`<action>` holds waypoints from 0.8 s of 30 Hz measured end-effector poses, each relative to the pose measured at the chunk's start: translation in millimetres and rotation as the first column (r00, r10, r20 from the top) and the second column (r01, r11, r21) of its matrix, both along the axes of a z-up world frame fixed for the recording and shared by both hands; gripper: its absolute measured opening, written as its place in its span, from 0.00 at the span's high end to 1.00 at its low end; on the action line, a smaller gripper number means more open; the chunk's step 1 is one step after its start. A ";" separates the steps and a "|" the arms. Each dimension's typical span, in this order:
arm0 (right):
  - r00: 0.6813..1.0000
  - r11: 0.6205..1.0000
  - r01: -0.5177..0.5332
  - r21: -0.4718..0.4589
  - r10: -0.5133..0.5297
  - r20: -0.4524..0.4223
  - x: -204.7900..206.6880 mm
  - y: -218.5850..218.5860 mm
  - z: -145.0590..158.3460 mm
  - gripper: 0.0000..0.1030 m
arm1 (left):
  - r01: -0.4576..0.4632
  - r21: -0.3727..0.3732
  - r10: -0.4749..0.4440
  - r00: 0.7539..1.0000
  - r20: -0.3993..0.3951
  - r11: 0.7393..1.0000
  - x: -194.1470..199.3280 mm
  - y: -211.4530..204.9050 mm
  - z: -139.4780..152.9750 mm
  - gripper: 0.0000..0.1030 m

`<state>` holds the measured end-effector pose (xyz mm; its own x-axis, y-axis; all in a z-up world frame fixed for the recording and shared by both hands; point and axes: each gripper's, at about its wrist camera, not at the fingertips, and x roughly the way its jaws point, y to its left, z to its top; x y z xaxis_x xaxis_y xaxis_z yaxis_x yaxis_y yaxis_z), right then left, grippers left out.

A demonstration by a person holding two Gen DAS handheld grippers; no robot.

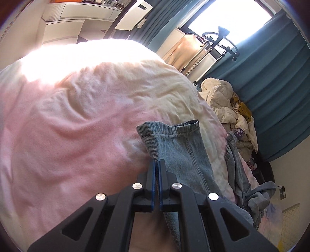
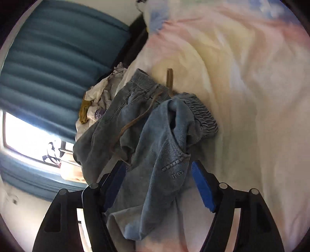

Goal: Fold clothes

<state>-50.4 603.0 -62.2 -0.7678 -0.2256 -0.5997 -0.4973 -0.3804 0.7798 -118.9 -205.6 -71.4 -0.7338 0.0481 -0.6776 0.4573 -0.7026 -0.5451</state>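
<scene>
A pair of light blue denim trousers with an elastic cuff point(image 1: 174, 143) lies on a pink and cream bed sheet point(image 1: 67, 126). My left gripper point(image 1: 157, 164) is shut on the edge of one trouser leg, near the cuff. In the right wrist view the same trousers point(image 2: 160, 155) are bunched, with the waistband and a brown drawstring point(image 2: 135, 122) further off. My right gripper point(image 2: 158, 168) is open, and the denim passes between its blue pads point(image 2: 201, 184) without being pinched.
A heap of cream and mustard clothes point(image 1: 228, 104) lies at the bed's far side, next to teal curtains point(image 1: 271, 77) and a bright window point(image 1: 228, 17). A garment steamer stand point(image 1: 219, 38) stands by the window. White cupboards point(image 1: 81, 17) are at the back left.
</scene>
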 end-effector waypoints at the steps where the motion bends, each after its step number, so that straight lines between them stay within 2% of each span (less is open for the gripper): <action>1: 0.999 0.996 0.005 -0.093 -0.009 -0.041 -4.7 6.6 -12.6 0.31 | 0.005 0.017 -0.005 1.000 -0.006 1.000 0.0 -0.2 -1.1 0.97; 2: 0.997 0.986 0.011 -0.164 -0.023 -0.070 -9.7 11.4 -23.5 0.31 | 0.010 0.034 -0.009 1.000 -0.011 0.999 0.0 -0.3 -2.3 0.97; 5: 0.998 0.981 0.032 -0.192 -0.043 -0.051 -27.9 19.0 -38.0 0.28 | 0.030 0.070 -0.031 0.999 0.010 0.997 -3.4 1.9 -10.1 0.97; 8: 0.998 0.981 0.058 -0.185 -0.053 0.033 -40.2 20.9 -53.8 0.28 | 0.047 0.120 -0.053 0.998 0.047 0.992 -6.8 3.9 -20.8 0.97; 10: 0.989 0.974 0.119 -0.195 -0.098 0.114 -36.4 23.7 -66.6 0.29 | 0.048 0.171 -0.060 0.996 0.064 0.984 -8.6 2.9 -28.5 0.97; 12: 0.986 0.956 0.155 -0.250 -0.134 0.098 -29.6 25.7 -80.3 0.29 | 0.056 0.251 -0.076 0.995 0.070 0.966 -11.1 1.0 -37.9 0.93; 14: 0.988 0.947 0.151 -0.283 -0.140 0.060 -31.0 27.5 -89.1 0.29 | 0.073 0.348 -0.103 0.993 0.066 0.935 -13.9 0.3 -47.6 0.91; 17: 0.994 0.949 0.096 -0.299 -0.110 -0.029 -44.2 29.9 -95.4 0.29 | 0.076 0.386 -0.112 0.991 0.074 0.919 -18.4 3.7 -55.5 0.90; 18: 0.995 0.957 0.079 -0.280 -0.093 -0.036 -50.8 31.7 -93.5 0.31 | 0.076 0.398 -0.116 0.990 0.076 0.914 -19.9 4.9 -58.1 0.89; 19: 0.995 0.965 0.092 -0.247 -0.099 -0.017 -54.4 33.1 -89.4 0.41 | 0.081 0.407 -0.122 0.990 0.076 0.910 -22.0 6.7 -59.2 0.89; 20: 0.994 0.971 0.104 -0.213 -0.107 0.001 -58.0 34.6 -85.4 0.45 | 0.090 0.422 -0.133 0.988 0.075 0.902 -24.4 8.6 -60.9 0.88; 22: 0.988 0.978 0.157 -0.140 -0.155 0.021 -60.4 35.0 -71.9 0.73 | 0.108 0.455 -0.159 0.984 0.075 0.884 -29.5 12.6 -65.7 0.86; 24: 0.990 0.990 0.141 -0.030 -0.141 -0.014 -70.3 29.1 -40.2 0.78 | 0.117 0.478 -0.174 0.982 0.077 0.870 -32.5 16.0 -70.6 0.86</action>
<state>-120.6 632.1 -102.4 -0.8028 -0.1313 -0.5816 -0.5314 -0.2849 0.7978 -151.4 -189.7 -142.0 -0.6125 0.4819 -0.6266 0.4491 -0.4402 -0.7776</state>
